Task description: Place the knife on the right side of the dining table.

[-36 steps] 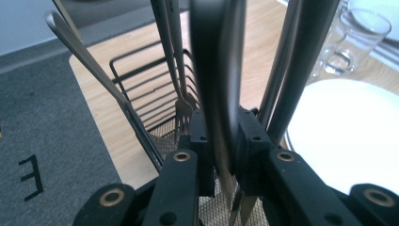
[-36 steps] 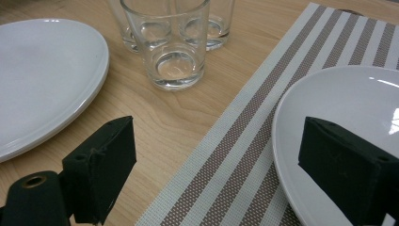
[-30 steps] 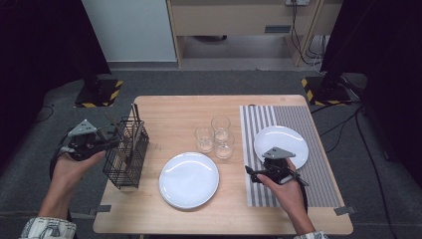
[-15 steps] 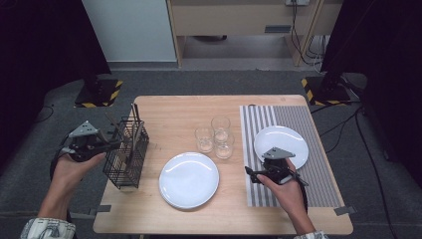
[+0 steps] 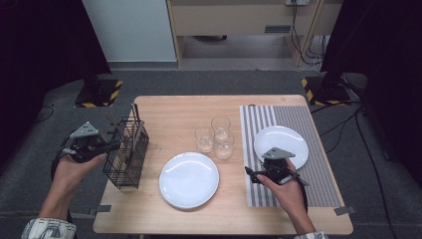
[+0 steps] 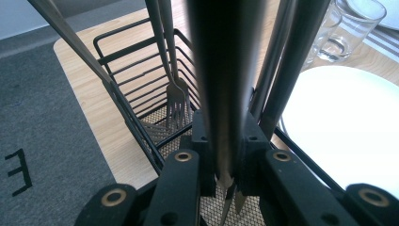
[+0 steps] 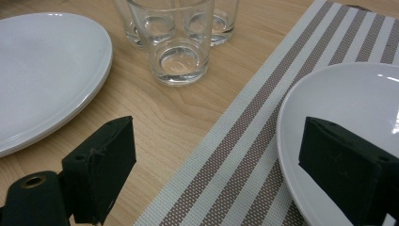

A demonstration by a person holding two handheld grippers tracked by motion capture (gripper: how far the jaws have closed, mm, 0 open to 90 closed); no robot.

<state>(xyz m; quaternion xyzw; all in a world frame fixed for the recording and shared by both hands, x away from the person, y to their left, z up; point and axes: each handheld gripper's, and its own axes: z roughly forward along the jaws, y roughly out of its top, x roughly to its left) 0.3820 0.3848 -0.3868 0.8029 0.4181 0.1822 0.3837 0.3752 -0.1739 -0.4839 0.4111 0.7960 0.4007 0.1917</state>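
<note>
While the right claw (image 7: 216,179) is kept wide open and empty beside a plate (image 7: 348,103), a utensil handle (image 6: 226,84) is clamped upright by the left claw (image 6: 229,162) inside the black cutlery basket (image 5: 127,152), probably for lifting out.

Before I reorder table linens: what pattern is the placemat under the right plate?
Grey and white stripes on the placemat, clearest in the right gripper view.

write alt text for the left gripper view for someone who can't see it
The left gripper has its black jaws shut on a dark utensil handle standing in a black wire cutlery basket. A fork stands tines-down in the basket, on a wooden table beside a white plate.
</note>
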